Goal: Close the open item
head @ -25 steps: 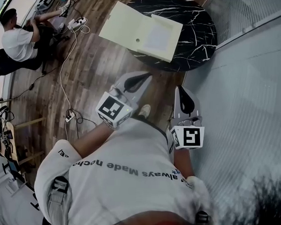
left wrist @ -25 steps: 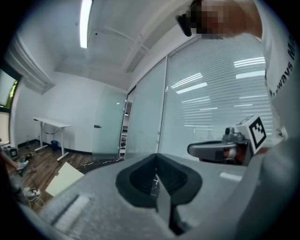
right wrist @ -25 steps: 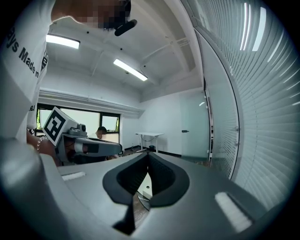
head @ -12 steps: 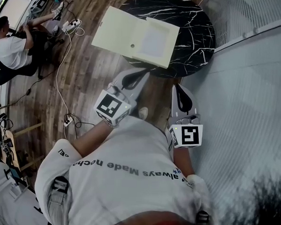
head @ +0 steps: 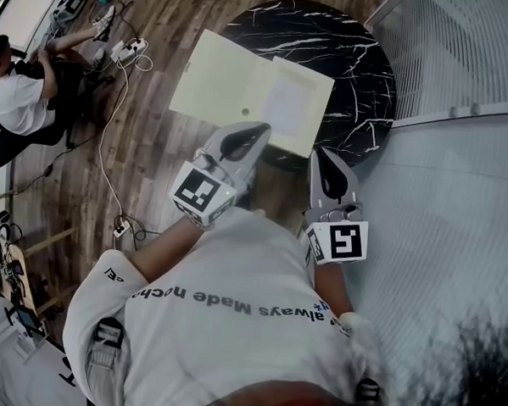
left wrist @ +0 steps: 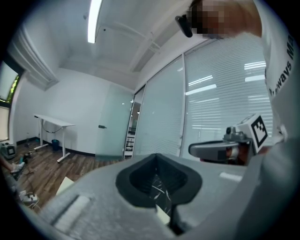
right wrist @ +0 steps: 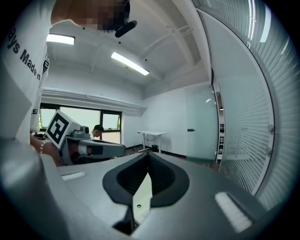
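A pale yellow folder lies open on the round black marble table, with a white sheet on its right half. In the head view my left gripper hangs just in front of the folder's near edge. My right gripper hangs at the table's near rim, to the right of the folder. Both are shut and hold nothing. In the left gripper view the left gripper shows marble and a corner of the folder through its gap. In the right gripper view the folder shows through the gap of the right gripper.
A person sits at the far left by a wooden floor with cables and a power strip. A glass wall with blinds runs along the right. A white desk stands far back in the room.
Both grippers have come closer to the table. The folder's near edge now lies right at the left gripper's tip. Both stay shut.
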